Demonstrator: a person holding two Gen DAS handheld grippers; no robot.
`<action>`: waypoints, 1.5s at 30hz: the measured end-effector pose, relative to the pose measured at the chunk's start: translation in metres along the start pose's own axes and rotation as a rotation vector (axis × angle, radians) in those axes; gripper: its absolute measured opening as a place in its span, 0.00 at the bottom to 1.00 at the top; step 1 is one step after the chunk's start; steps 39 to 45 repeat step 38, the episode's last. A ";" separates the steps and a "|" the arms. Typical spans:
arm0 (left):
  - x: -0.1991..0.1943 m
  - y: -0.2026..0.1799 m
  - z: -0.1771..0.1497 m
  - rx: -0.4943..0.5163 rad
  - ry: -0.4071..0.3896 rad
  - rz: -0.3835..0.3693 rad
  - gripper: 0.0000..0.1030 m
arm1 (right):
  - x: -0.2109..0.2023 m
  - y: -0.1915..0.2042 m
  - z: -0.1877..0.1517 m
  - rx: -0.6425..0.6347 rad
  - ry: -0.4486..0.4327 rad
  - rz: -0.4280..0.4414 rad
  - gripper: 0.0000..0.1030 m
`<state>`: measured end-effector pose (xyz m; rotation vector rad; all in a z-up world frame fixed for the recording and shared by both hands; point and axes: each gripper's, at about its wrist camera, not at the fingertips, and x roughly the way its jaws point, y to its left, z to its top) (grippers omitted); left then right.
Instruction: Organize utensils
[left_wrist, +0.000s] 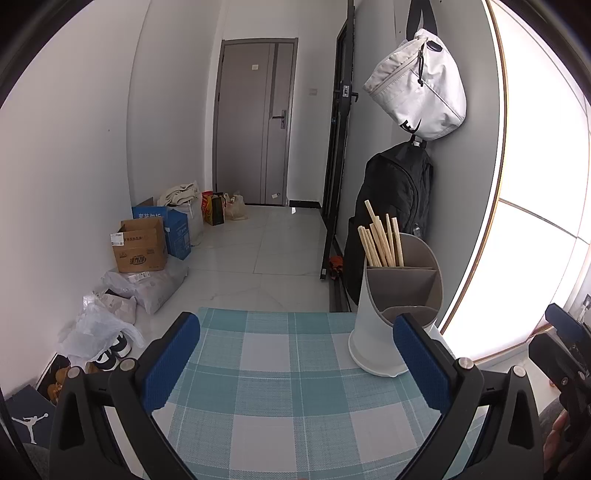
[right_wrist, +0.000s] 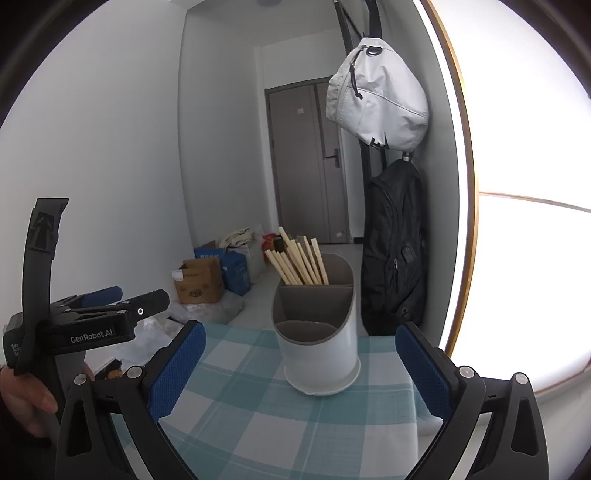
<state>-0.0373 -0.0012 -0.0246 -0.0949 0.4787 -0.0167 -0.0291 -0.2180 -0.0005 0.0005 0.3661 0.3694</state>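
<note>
A white utensil holder (left_wrist: 384, 332) (right_wrist: 321, 354) with grey inner compartments stands on the teal checked tablecloth (left_wrist: 295, 387) (right_wrist: 277, 424). Several pale wooden chopsticks (left_wrist: 380, 240) (right_wrist: 299, 258) stand in its far compartment; the nearer compartments look empty. My left gripper (left_wrist: 295, 362) is open and empty, left of the holder. My right gripper (right_wrist: 301, 369) is open and empty, with the holder just beyond its blue fingertips (right_wrist: 421, 365). The left gripper also shows in the right wrist view (right_wrist: 110, 306), at the left.
A white bag (left_wrist: 417, 85) and a black backpack (left_wrist: 391, 206) hang on the wall behind the holder. Cardboard boxes (left_wrist: 140, 247), plastic bags and shoes lie on the floor at the left. A bright window (left_wrist: 546, 184) is on the right. A grey door (left_wrist: 255, 125) is far back.
</note>
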 end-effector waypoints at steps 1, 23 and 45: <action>0.000 0.000 0.000 0.001 0.000 0.002 0.99 | 0.000 0.000 0.000 0.001 -0.001 0.001 1.00; 0.001 -0.002 0.000 0.001 0.005 -0.005 0.99 | 0.001 0.002 0.000 -0.008 0.010 0.014 1.00; 0.007 0.001 -0.001 -0.025 0.026 -0.014 0.99 | 0.004 0.003 0.001 -0.007 0.015 0.025 1.00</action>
